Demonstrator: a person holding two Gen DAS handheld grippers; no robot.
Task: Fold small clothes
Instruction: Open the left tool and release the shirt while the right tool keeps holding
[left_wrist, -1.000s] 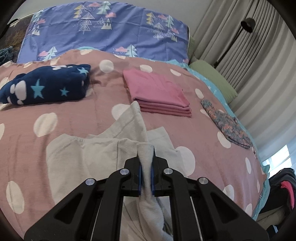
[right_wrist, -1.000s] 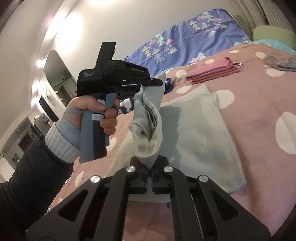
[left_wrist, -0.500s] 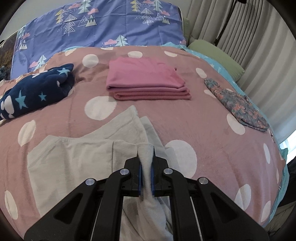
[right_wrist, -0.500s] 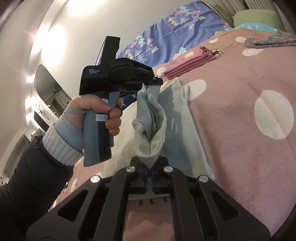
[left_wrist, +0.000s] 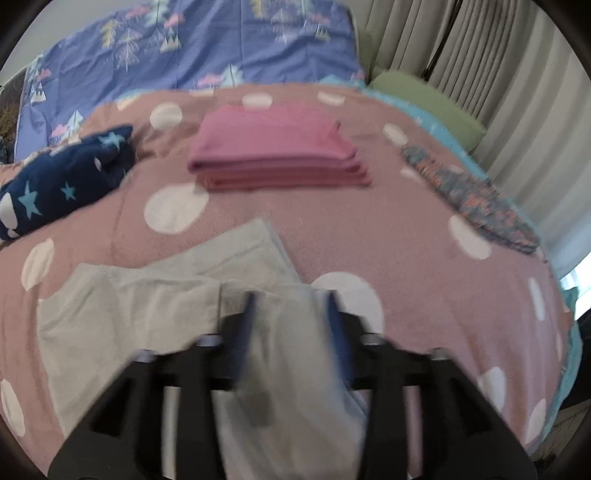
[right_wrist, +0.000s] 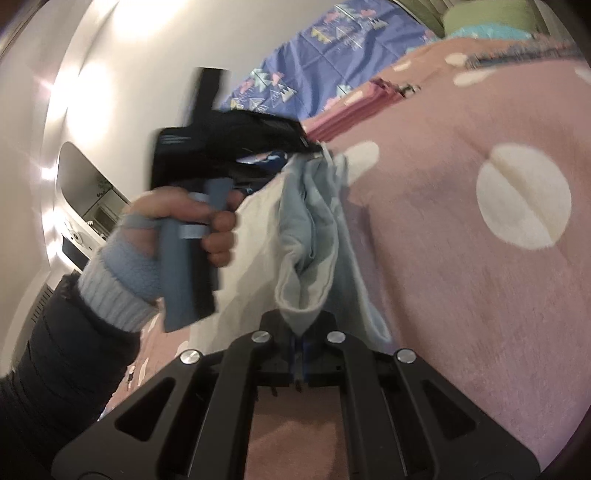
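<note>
A pale grey small garment (left_wrist: 140, 314) lies partly spread on the pink dotted bedspread (left_wrist: 424, 258). My left gripper (left_wrist: 290, 314) is open, its jaws wide apart, with a fold of the garment draped loosely between them; the view is blurred. In the right wrist view the left gripper (right_wrist: 314, 147) sits at the top of the hanging fold. My right gripper (right_wrist: 300, 354) is shut on the lower end of the grey garment (right_wrist: 310, 240), holding it above the bed.
A folded pink stack (left_wrist: 277, 155) lies ahead at mid-bed. A navy star-patterned garment (left_wrist: 62, 184) lies at left. A multicoloured patterned garment (left_wrist: 472, 199) lies at right near the bed's edge. A blue tree-print pillow (left_wrist: 192, 55), a green pillow (left_wrist: 424, 92) and curtains are behind.
My left gripper's jaws have opened and let go of the garment fold. Both views have shifted, and the right gripper still holds its end.
</note>
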